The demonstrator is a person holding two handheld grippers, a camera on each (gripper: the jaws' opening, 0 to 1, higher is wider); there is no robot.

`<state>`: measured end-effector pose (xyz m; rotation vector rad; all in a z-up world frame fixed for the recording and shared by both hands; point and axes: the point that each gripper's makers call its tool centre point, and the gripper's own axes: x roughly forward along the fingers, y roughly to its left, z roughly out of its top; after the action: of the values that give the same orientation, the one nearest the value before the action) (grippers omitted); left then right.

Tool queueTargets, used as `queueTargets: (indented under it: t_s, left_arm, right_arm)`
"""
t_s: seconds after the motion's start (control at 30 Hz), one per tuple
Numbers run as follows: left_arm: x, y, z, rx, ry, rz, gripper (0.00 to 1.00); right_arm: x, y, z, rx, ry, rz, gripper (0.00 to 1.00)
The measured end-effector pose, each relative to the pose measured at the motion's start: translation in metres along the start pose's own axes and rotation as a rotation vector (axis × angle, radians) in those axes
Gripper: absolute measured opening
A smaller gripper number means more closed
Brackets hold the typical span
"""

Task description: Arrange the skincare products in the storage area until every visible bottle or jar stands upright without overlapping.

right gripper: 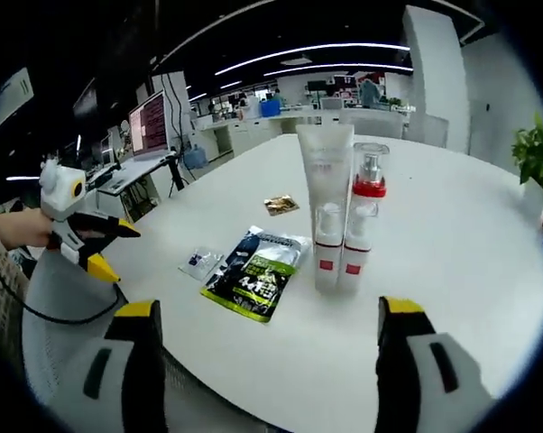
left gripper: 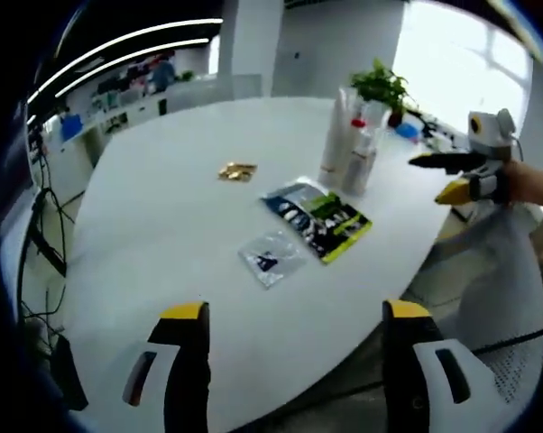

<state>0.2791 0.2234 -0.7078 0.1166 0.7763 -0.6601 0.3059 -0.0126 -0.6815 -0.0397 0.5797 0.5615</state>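
Right gripper view: the right tongs [right gripper: 267,361] are held wide apart and empty at the near table edge [right gripper: 488,271], seemingly readied for the bottles [right gripper: 344,239], which stand upright just ahead, touching a tall tube [right gripper: 326,171]. A green sachet [right gripper: 253,275] lies flat to their left. The left tongs [left gripper: 294,347] are likewise parted, gripping nothing.

The left gripper [left gripper: 294,311] hangs over the near edge of the white table [left gripper: 163,216], jaws spread wide with nothing between them; bottles [left gripper: 351,144] stand upright at the far side (clustered close), a green-black sachet [left gripper: 318,218] lying flat nearby
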Motion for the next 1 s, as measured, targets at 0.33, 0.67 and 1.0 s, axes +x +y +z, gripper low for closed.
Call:
queueTargets:
  t_s: [0.33,0.67,1.0]
  left_arm:
    - [-0.008,-0.006,0.001,-0.005,-0.029,-0.016,0.88]
    - [-0.013,-0.006,0.002,0.023,-0.03,0.014,0.88]
    - [-0.015,-0.002,-0.002,0.047,-0.018,0.026,0.85]
  right_arm:
    - [-0.008,0.007,0.005,-0.009,-0.019,0.002,0.99]
    - [-0.006,0.011,0.001,-0.027,-0.009,0.014,0.99]
    - [-0.005,0.014,0.001,-0.061,-0.01,0.013,0.99]
